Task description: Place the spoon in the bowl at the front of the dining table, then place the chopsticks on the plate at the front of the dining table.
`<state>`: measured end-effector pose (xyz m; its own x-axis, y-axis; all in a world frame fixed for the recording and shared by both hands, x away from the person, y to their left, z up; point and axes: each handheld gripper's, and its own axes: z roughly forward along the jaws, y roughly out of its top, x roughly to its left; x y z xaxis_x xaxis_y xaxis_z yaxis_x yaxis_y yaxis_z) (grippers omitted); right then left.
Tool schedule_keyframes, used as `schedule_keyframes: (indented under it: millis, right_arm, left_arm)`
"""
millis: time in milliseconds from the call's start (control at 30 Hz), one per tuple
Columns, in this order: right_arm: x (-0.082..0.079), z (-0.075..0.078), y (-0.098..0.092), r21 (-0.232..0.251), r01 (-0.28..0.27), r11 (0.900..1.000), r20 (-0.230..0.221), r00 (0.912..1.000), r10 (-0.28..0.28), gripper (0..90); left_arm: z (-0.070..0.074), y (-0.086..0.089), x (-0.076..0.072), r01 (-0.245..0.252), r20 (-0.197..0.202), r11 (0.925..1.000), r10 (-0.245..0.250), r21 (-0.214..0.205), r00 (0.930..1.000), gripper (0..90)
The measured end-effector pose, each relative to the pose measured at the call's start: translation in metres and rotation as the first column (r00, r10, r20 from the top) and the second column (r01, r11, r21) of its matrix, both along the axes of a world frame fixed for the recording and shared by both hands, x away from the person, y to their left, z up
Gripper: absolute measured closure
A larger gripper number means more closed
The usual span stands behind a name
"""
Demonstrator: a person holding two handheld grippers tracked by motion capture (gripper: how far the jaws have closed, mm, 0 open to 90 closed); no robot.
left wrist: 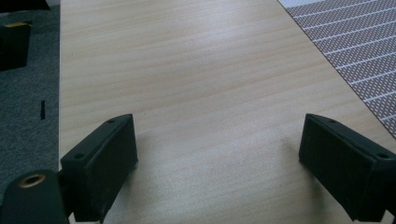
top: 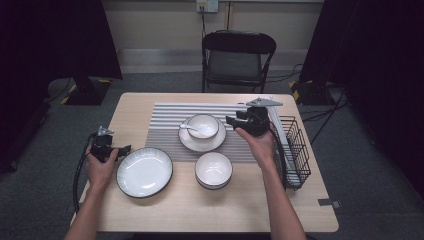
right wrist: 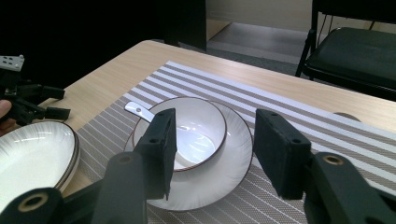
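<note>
A white bowl [top: 203,124] with a white spoon [top: 187,128] in it rests on a white saucer [top: 202,143] on the striped placemat [top: 162,122]. My right gripper [top: 231,121] hovers just right of it, pointing left, jaws open and empty. In the right gripper view the bowl [right wrist: 201,126], the spoon handle [right wrist: 137,109] and the saucer [right wrist: 233,163] lie beyond the gripper [right wrist: 212,140]. My left gripper [top: 124,149] sits at the table's left, open, beside a large dark-rimmed plate [top: 144,172]. In the left gripper view the gripper [left wrist: 215,140] frames bare tabletop [left wrist: 196,70].
A second white bowl [top: 213,169] stands near the placemat's front edge. A black wire rack [top: 295,150] holding a long white item occupies the table's right side. A black folding chair [top: 237,55] stands behind the table. The large plate [right wrist: 32,154] is at the left in the right gripper view.
</note>
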<state>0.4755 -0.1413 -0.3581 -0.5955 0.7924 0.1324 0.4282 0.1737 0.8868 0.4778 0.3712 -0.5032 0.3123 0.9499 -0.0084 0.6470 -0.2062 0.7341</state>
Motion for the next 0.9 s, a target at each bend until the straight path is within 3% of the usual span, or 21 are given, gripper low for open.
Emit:
schedule_keyframes:
  millis: [267,567,900]
  right_arm:
    - [-0.005,0.005,-0.017,0.011,0.042,0.9991,-0.001,0.9991,-0.042,48.7]
    - [-0.008,0.012,-0.03,-0.023,0.066,0.9975,0.031,0.9974,-0.065,48.2]
    - [-0.006,0.013,-0.045,-0.015,0.091,0.9957,0.033,0.9953,-0.091,46.4]
  left_arm:
    - [0.0,0.0,0.0,-0.001,0.0,1.0,0.001,0.002,1.0,10.8]
    - [0.0,0.0,0.0,-0.001,0.0,1.0,0.001,0.001,1.0,10.8]
    - [0.0,0.0,0.0,-0.003,-0.002,1.0,0.003,0.002,1.0,10.8]
